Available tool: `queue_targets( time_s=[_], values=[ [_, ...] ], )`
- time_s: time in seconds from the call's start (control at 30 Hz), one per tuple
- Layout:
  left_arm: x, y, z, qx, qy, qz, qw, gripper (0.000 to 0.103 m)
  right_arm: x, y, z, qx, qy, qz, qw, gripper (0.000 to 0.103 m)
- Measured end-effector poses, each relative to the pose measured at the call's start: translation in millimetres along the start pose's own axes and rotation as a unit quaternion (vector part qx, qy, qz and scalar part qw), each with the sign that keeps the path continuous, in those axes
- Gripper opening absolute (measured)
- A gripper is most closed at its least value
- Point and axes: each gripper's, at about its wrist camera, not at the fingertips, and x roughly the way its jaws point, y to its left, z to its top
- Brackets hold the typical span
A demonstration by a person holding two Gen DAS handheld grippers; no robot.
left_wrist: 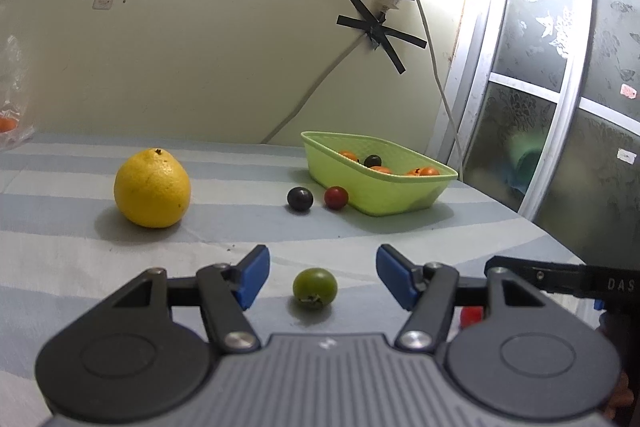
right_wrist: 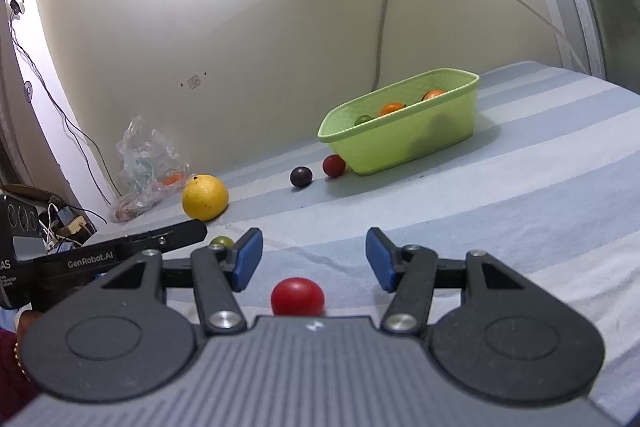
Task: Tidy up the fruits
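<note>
I see a striped cloth (left_wrist: 460, 227) covering the whole work surface, pale blue and grey bands running across it. On it, far and to the right, sits the green basket (left_wrist: 400, 195), close to the wall; inside I can make out several small orange fruits (left_wrist: 380, 169) and one dark one (left_wrist: 372, 160). Far left on the cloth stands the big yellow citrus (left_wrist: 152, 188), upright with its stem end on top, well apart from the basket. In the right wrist view a crumpled plastic bag (right_wrist: 148, 163) lies against the wall beyond the citrus, with something orange in it.

My left gripper (left_wrist: 322, 277) is low over the near cloth with its blue pads spread wide; they grip nothing. The small green fruit (left_wrist: 315, 286) lies on the cloth between them, touching neither pad. My right gripper (right_wrist: 314, 259) is just to the right of the left one, also with its pads wide apart and empty. The red fruit (right_wrist: 297, 295) sits between its fingers, close to the gripper body, free of both pads as far as I can tell.

Farther out, a dark purple fruit (left_wrist: 299, 199) and a second red one (left_wrist: 335, 197) rest side by side on the cloth, the red one just beside the near left wall of the basket, the purple one a little to its left.
</note>
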Motion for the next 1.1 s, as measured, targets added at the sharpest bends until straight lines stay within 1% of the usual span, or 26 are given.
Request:
queue_targets(
  time_s=[0.23, 0.4, 0.5, 0.57, 0.63, 0.67, 0.73, 0.77, 0.8, 0.83, 0.87, 0.9, 0.93, 1.0, 1.1],
  values=[
    [-3, -4, -2, 0.013, -0.004, 0.000, 0.9999, 0.061, -3, 13, -5, -0.036, -0.010, -0.013, 0.999, 0.060],
    [-5, 2, -1, 0.001, -0.009, -0.010, 0.9999, 0.061, 1, 18, -7, -0.045, -0.002, -0.028, 0.999, 0.060],
    [-8, 12, 1, -0.026, -0.011, -0.019, 0.9994, 0.061, 0, 16, -5, -0.036, -0.002, -0.041, 0.999, 0.060],
    [-14, 25, 2, -0.057, -0.007, -0.028, 0.9980, 0.061, -4, 14, -4, -0.028, -0.001, -0.049, 0.998, 0.060],
    [-22, 39, 4, -0.080, -0.009, -0.020, 0.9965, 0.061, -8, 16, 1, -0.031, 0.003, -0.054, 0.998, 0.060],
    [-28, 51, 7, -0.094, -0.014, -0.016, 0.9953, 0.061, -9, 20, 6, -0.037, 0.007, -0.048, 0.998, 0.060],
    [-38, 78, 16, -0.129, -0.023, -0.009, 0.9913, 0.062, -7, 35, 18, -0.069, 0.019, -0.030, 0.997, 0.060],
    [-41, 88, 20, -0.144, -0.026, -0.004, 0.9892, 0.064, -3, 44, 24, -0.091, 0.027, -0.024, 0.995, 0.060],
    [-44, 102, 27, -0.160, -0.029, 0.003, 0.9868, 0.065, 5, 53, 30, -0.113, 0.039, -0.018, 0.993, 0.064],
    [-45, 111, 33, -0.168, -0.031, 0.009, 0.9852, 0.069, 17, 65, 38, -0.136, 0.056, -0.013, 0.989, 0.066],
    [-45, 118, 38, -0.174, -0.030, 0.013, 0.9842, 0.080, 29, 75, 43, -0.152, 0.070, -0.009, 0.986, 0.073],
    [-43, 124, 43, -0.180, -0.029, 0.016, 0.9831, 0.086, 44, 85, 49, -0.168, 0.086, -0.004, 0.982, 0.080],
    [-41, 130, 48, -0.186, -0.030, 0.015, 0.9821, 0.090, 59, 94, 53, -0.181, 0.099, 0.002, 0.978, 0.082],
    [-34, 138, 56, -0.192, -0.033, 0.006, 0.9809, 0.090, 91, 117, 58, -0.206, 0.122, 0.022, 0.971, 0.082],
    [-17, 144, 64, -0.194, -0.019, 0.007, 0.9808, 0.091, 139, 146, 60, -0.234, 0.164, 0.055, 0.957, 0.083]
  ],
)
